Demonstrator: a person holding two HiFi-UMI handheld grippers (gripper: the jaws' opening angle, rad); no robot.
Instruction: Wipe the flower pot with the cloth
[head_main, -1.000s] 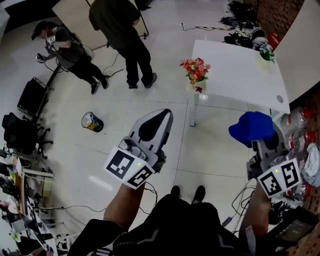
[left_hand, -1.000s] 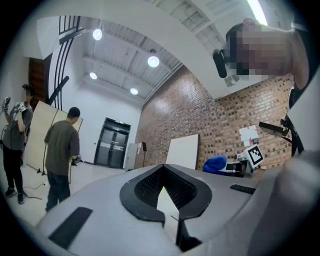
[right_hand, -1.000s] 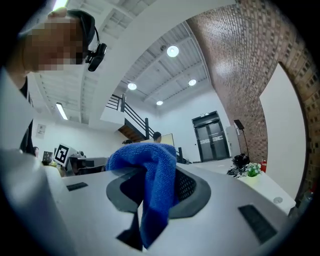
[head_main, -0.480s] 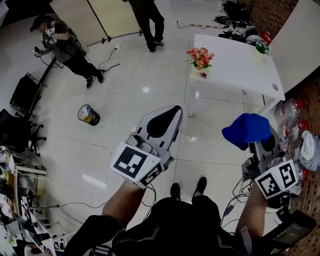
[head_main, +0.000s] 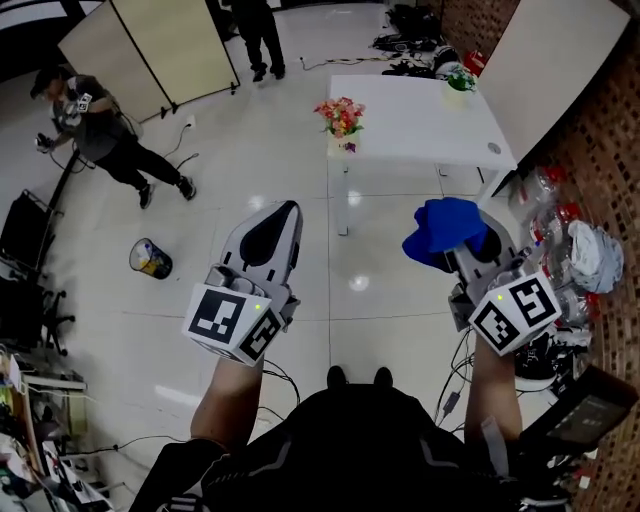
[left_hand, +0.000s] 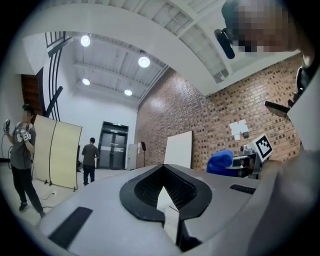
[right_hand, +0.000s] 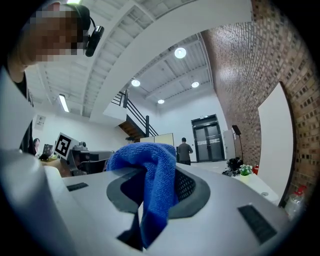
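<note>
Blue cloth (head_main: 443, 230) bunched in the right tool (head_main: 462, 255) — flower pot (head_main: 340, 125) upright on the table (head_main: 420, 115) corner.

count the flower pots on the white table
2: a pink-flowered pot at the white table's near left corner, a small green plant pot at its far right corner.

Table (head_main: 430, 125): upper centre of frame — flower pot (head_main: 339, 130) on its left edge.
Cloth (head_main: 440, 225): below table, in right gripper (head_main: 458, 245).
</note>
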